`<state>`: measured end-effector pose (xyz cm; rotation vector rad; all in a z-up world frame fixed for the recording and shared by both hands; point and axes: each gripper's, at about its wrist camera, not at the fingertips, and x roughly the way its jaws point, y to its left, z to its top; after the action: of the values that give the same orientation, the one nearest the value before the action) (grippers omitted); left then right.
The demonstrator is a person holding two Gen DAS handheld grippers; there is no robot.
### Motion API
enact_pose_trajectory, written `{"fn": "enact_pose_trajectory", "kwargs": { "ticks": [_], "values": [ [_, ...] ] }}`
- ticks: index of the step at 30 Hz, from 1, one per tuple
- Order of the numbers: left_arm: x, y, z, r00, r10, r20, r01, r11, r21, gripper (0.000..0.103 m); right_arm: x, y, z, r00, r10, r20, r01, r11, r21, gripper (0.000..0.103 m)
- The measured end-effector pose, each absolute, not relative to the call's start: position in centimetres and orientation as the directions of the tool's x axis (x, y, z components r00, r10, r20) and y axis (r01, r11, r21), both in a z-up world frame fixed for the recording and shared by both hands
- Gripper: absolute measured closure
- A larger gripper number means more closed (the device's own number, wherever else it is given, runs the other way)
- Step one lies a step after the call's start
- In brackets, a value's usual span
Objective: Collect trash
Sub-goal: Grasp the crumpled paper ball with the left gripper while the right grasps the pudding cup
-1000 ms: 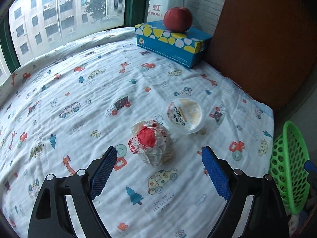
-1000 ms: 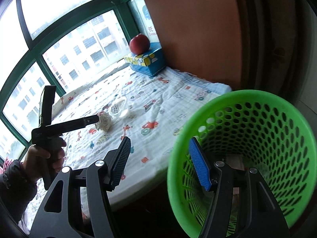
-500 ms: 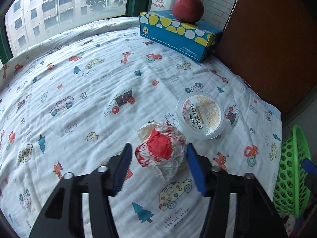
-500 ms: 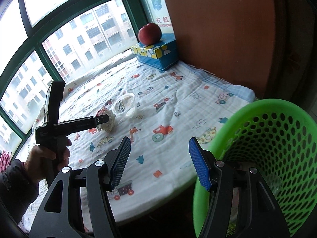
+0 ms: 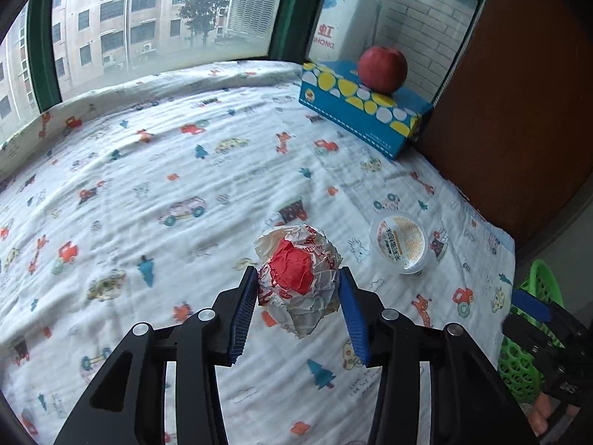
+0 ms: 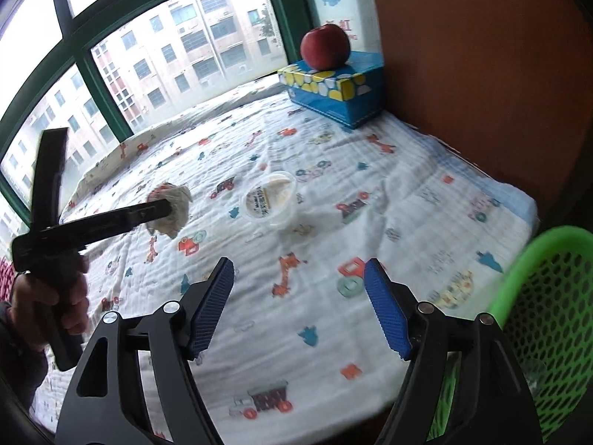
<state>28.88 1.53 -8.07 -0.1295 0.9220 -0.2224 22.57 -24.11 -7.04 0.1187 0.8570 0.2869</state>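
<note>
the left gripper (image 5: 298, 293), wide apart a moment ago, is closing, its blue pads pressing the crumpled paper wrapper (image 5: 299, 274) near the cloth's front. the right gripper (image 6: 298, 307) is opening, empty, beside the green basket (image 6: 548, 296). the plastic cup (image 6: 268, 200) remains uncollected, just right of the wrapper.

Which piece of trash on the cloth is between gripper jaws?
The crumpled red-and-white wrapper, in the left gripper; the round plastic cup lies free.

Open printed bedsheet (image 6: 370, 170) around the plastic cup (image 6: 268, 200) (tissue box (image 6: 333, 89) well behind)
</note>
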Motion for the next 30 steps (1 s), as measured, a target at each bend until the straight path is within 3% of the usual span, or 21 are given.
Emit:
{"fn": "enact_pose_trajectory", "kwargs": {
  "ticks": [10,30],
  "values": [
    [27.5,5.5,-6.5,0.608,-0.226,-0.761,0.111,0.973,-0.200,0.060,27.4,-19.5,-9.2,0.572,0.284,-0.770,-0.279,0.949,0.143,0.026],
    [27.0,7.5,-7.3,0.609,-0.254,-0.752,0.108,0.965,-0.238,0.060,34.4,-16.7,-13.3,0.520,0.180,-0.835,-0.263,0.964,0.044,0.029]
  ]
}}
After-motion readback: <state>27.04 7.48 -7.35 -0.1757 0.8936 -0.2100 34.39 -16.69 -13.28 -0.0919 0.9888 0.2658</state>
